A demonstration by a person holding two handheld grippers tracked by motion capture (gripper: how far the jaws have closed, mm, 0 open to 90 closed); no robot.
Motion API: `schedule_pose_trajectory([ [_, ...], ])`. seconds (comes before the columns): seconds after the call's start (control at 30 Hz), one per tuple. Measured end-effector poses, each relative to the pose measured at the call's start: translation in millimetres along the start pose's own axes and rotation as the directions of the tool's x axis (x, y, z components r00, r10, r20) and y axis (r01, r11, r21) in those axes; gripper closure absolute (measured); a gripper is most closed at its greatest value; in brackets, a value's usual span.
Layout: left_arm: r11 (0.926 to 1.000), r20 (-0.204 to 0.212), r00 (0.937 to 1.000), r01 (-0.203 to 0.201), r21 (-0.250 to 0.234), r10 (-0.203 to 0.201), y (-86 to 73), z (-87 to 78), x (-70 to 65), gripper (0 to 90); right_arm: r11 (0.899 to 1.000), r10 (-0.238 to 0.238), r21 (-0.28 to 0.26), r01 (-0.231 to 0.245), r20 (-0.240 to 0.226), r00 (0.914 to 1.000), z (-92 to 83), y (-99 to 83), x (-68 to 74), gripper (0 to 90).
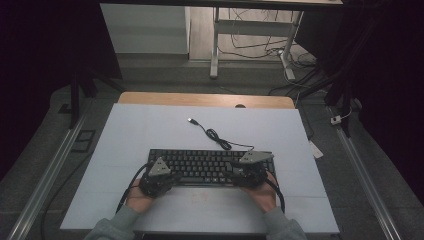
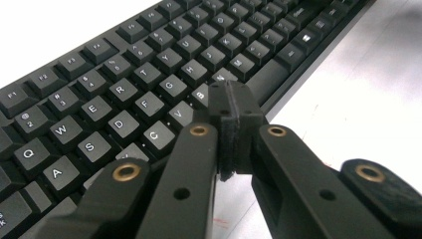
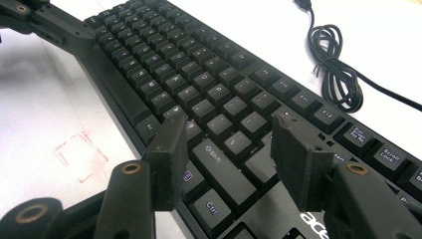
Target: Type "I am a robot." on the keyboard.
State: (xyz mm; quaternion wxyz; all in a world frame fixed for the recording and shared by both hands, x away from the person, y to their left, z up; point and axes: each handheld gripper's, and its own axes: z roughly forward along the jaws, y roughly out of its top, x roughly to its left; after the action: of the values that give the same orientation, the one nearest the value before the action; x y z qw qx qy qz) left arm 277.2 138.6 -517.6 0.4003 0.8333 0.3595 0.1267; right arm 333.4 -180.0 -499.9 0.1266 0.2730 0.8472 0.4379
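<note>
— The jaws first: how do they stand?

— On the left gripper they are pressed together with nothing between them, the tip hanging just over the bottom letter row of the keyboard, near the B key, in the middle of the left gripper view. On the right gripper they are spread wide, also empty, straddling the Shift key at the lower centre of the right gripper view.

— And where does the keyboard lie?

— Flat on the white table, in the lower middle of the high view, its long edge facing the person. The left gripper sits at its lower left corner, the right gripper at its lower right. The USB cable runs off toward the upper centre, loosely coiled, its plug lying free on the table — not connected to anything.

— So how far along is the work?

— Early, I judge. Both grippers are at the keyboard, yet neither has hold of it. Whether the closed left tip is pressing a key or merely hovering I cannot tell. If the keyboard is to be lifted or shifted, the right jaws have yet to close on its edge, and the left must open first. A faint red square is drawn on the table at the left of the right gripper view — nothing rests on it.
</note>
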Motion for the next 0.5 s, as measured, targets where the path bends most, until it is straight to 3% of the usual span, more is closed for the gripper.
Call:
schedule_pose_trajectory([
  [0.5, 0.9996, -0.019, 0.9998, -0.004, 0.027, 0.004, -3.7, 10.1, -0.3, 89.2, 1.0, -0.002, 0.006, 0.002, -0.01, 0.9999, 1.3, -0.4, 0.0, 48.5],
])
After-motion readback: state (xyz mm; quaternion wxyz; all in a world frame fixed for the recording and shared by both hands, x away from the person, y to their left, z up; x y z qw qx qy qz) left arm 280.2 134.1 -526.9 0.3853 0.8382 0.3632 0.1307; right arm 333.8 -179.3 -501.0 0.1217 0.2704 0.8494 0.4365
